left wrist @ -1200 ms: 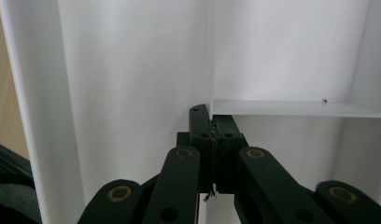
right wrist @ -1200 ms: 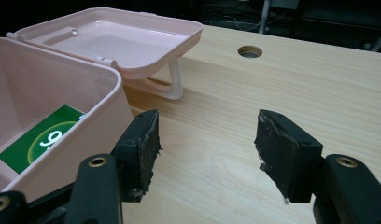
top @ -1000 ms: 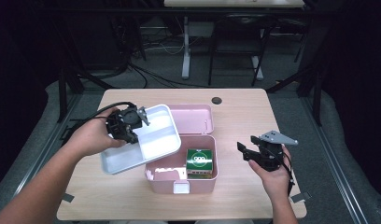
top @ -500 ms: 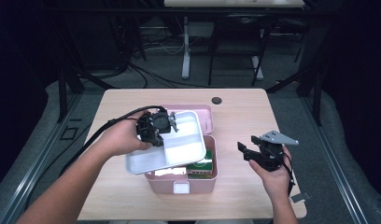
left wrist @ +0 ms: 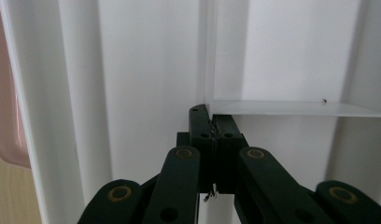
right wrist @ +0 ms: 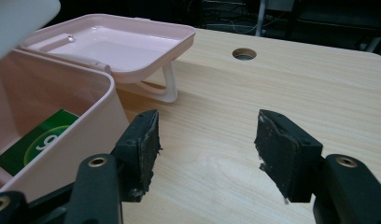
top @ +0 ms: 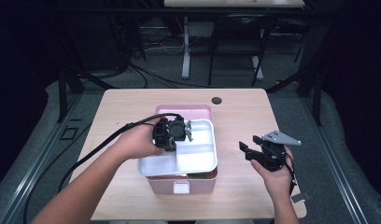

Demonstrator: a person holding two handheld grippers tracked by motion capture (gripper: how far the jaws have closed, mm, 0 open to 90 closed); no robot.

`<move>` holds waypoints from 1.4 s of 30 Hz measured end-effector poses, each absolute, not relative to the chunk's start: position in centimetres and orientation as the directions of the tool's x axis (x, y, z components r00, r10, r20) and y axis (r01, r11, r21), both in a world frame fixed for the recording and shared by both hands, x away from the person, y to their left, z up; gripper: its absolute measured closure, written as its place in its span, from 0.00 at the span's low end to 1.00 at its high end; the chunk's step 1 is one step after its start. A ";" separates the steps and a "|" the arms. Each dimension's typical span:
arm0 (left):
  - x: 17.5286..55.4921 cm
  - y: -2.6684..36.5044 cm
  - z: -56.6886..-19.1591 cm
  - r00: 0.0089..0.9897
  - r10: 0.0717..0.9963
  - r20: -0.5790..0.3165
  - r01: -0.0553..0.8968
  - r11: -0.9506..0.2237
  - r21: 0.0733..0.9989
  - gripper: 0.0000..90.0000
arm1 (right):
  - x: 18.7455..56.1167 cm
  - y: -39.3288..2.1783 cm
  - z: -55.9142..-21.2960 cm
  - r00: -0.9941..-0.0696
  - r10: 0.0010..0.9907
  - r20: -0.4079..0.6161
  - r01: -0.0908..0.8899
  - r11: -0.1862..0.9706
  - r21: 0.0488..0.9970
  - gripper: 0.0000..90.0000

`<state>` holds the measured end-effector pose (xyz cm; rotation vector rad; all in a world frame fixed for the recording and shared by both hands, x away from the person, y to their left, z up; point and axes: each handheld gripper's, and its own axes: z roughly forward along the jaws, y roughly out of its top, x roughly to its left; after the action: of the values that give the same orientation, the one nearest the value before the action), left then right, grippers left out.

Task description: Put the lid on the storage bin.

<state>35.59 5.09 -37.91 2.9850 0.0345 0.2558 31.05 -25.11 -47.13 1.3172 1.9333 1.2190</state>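
Carried from left of frame to over the box (top: pixel 181 179), tray (top: pixel 198 154) pinched by its divider in left gripper (top: pixel 175 133), not yet seated; right gripper (top: pixel 250 148) idle, half-wide, empty.

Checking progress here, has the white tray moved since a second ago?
Yes. The white tray, clamped by the left gripper, went rightward from the table's left side to over the pink box.

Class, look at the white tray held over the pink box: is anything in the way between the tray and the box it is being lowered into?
Nothing visible blocks it. The white tray, pinched by its divider in the left tongs, hangs over the open pink box. A green packet lies low inside. The right tongs wait open, apart.
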 end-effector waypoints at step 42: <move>36.4 3.4 -42.8 0.992 0.017 0.123 0.005 -0.995 0.101 0.99 | 31.3 -24.8 -47.5 -0.420 0.904 0.079 0.471 0.143 0.870 0.44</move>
<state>36.43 3.39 -42.77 3.0350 0.0166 0.1880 31.25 -24.84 -47.46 1.3125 1.9553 1.2145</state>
